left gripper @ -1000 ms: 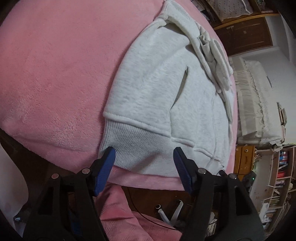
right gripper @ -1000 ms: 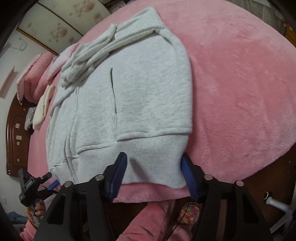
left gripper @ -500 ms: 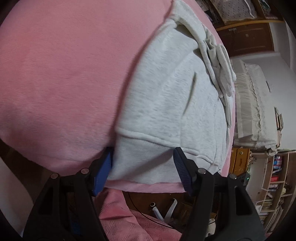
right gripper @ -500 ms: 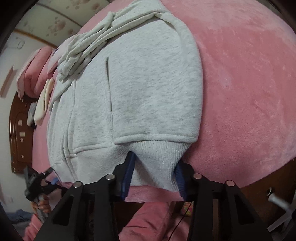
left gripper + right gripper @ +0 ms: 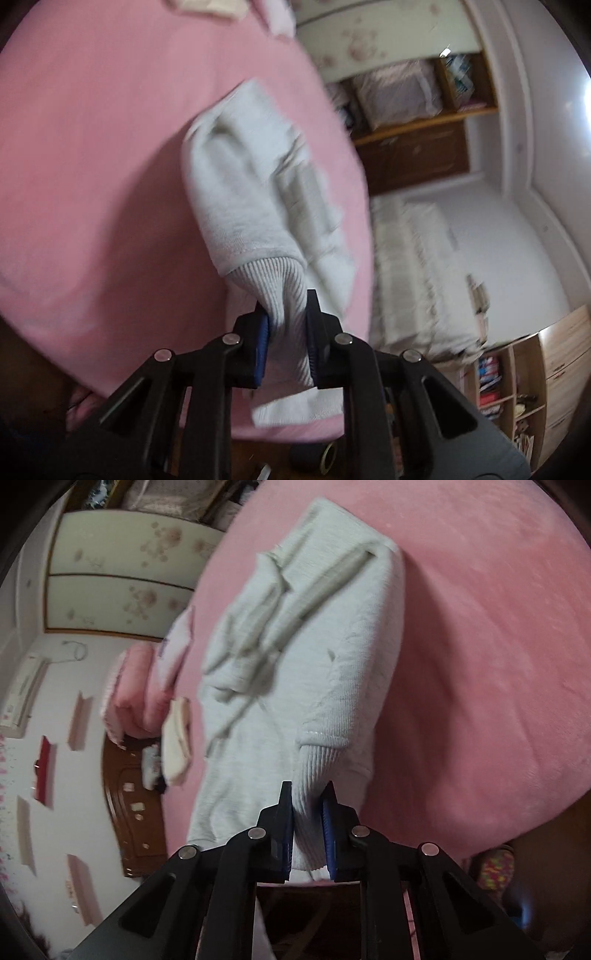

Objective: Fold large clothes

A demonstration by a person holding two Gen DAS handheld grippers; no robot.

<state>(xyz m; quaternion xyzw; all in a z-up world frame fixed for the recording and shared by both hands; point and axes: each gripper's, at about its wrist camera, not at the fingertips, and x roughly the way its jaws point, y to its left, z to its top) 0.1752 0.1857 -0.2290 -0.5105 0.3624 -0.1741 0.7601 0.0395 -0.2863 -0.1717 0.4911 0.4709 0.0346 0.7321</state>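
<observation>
Grey ribbed hem of the hoodie [image 5: 284, 291] is now pinched in both grippers: left gripper [image 5: 286, 328] and right gripper [image 5: 308, 812] fingers closing on it, where a second ago they straddled it open. The near edge lifts off the pink bed [image 5: 498, 646], ready to fold over.

Motion blur smears the hoodie [image 5: 240, 206] folds and the shelves [image 5: 495, 376]

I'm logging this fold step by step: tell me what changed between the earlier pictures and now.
Both grippers took hold of the grey hoodie's ribbed hem: the left gripper and right gripper, open around it before, are closing on it and have raised it off the pink blanket, bunching the cloth. The folded sleeves still lie across the hoodie, whose far end stays on the blanket.
</observation>
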